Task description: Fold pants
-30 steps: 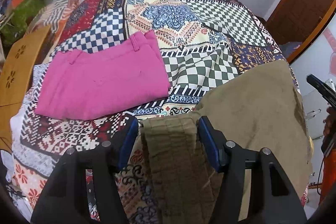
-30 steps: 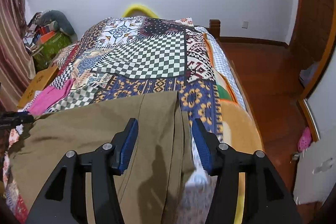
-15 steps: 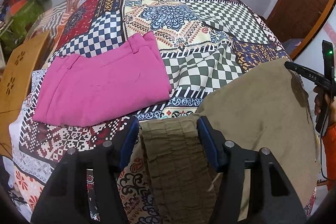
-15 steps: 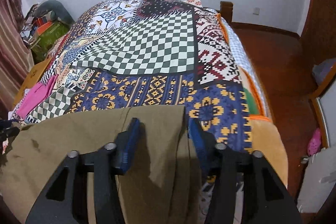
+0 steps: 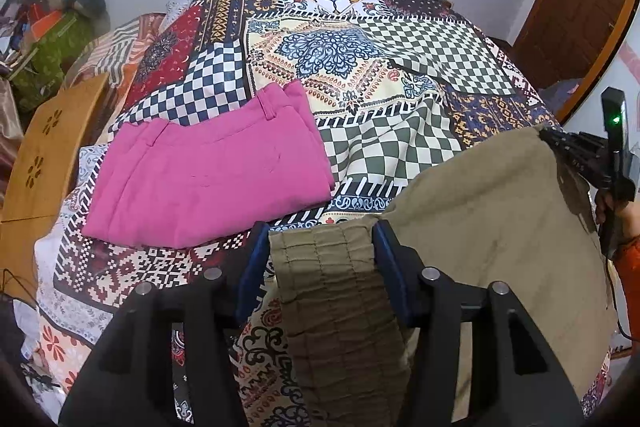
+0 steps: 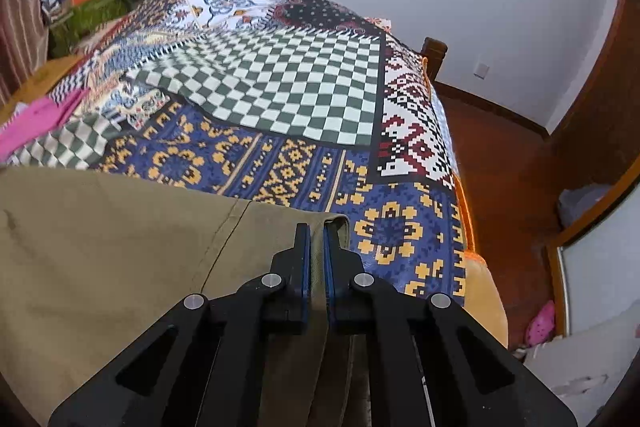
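Observation:
Olive-brown pants [image 5: 492, 227] lie across the near end of the patchwork bedspread [image 5: 352, 75]. My left gripper [image 5: 320, 239] stands open, its jaws on either side of the gathered elastic waistband [image 5: 336, 291]. My right gripper [image 6: 317, 233] is shut on the pants' hem edge [image 6: 332, 223], at the far end of the cloth; it also shows in the left wrist view [image 5: 592, 163]. The pants [image 6: 112, 251] spread to the left in the right wrist view.
Folded pink pants [image 5: 208, 175] lie on the bed to the left. A wooden piece [image 5: 44, 147] stands at the bed's left side, clutter [image 5: 52, 39] behind it. The bed's right edge [image 6: 476, 267] drops to a wooden floor [image 6: 512, 179].
My right gripper has closed from wide open onto the pants' hem edge and moved forward over the bed. My left gripper stays open around the waistband.

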The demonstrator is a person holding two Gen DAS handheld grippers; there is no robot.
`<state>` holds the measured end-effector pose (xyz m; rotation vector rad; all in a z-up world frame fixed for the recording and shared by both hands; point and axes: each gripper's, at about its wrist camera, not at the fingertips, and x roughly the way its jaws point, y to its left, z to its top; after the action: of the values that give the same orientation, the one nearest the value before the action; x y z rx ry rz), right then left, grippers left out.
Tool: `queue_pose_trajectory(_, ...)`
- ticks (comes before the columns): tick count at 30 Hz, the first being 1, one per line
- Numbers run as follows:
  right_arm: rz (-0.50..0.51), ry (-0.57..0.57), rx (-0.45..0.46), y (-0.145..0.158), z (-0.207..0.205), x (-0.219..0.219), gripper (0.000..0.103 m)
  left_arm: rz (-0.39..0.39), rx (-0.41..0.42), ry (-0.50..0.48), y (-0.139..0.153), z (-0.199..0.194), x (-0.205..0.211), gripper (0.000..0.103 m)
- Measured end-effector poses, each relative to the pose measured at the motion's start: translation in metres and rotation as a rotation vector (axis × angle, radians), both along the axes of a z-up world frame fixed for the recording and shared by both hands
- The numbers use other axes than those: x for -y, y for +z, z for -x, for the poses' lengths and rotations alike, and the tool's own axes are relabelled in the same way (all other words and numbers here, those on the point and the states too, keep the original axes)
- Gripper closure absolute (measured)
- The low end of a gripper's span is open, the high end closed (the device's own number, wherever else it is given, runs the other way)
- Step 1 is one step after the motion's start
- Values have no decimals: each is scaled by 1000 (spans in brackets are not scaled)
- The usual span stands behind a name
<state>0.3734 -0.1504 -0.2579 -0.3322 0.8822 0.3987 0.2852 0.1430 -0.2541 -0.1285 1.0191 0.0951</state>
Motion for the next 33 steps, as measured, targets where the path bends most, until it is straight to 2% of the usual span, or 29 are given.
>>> queue_pose_trajectory(4,13,-2,-17,-8,-3,-1,98,-21,-30,-6,-11,-5,0,49)
queue_pose_trajectory(7,19,-5,-32,-6,-5,-3,98,-9,-48,-6,-14,-8,-3,49)
queue_pose_trajectory(10,7,-12,-47,2,-6,0,97,-7,-41,4,-4,-5,-5,44)
queue_pose_trajectory(11,-8,-21,-56,9,-6,2,93,-9,-33,7,1,-3,-5,44)
queue_pose_trajectory(14,-34,-19,-45,27,0,3,90,-55,6,28,24,6,-8,43)
queue_pose_trajectory(16,-53,-2,-31,38,6,1,83,-35,34,27,38,12,-9,42)
queue_pose_trajectory(18,-86,23,-12,51,18,-4,60,-2,57,21,49,15,-7,42)
queue_pose_trajectory(21,-137,78,-7,62,32,-20,59,37,61,-17,55,15,4,42)
queue_pose_trajectory(26,-201,188,-90,54,53,-62,59,53,5,-85,38,3,30,42)
queue_pose_trajectory(33,-138,300,-203,14,79,-102,59,41,-97,-118,-7,2,42,42)
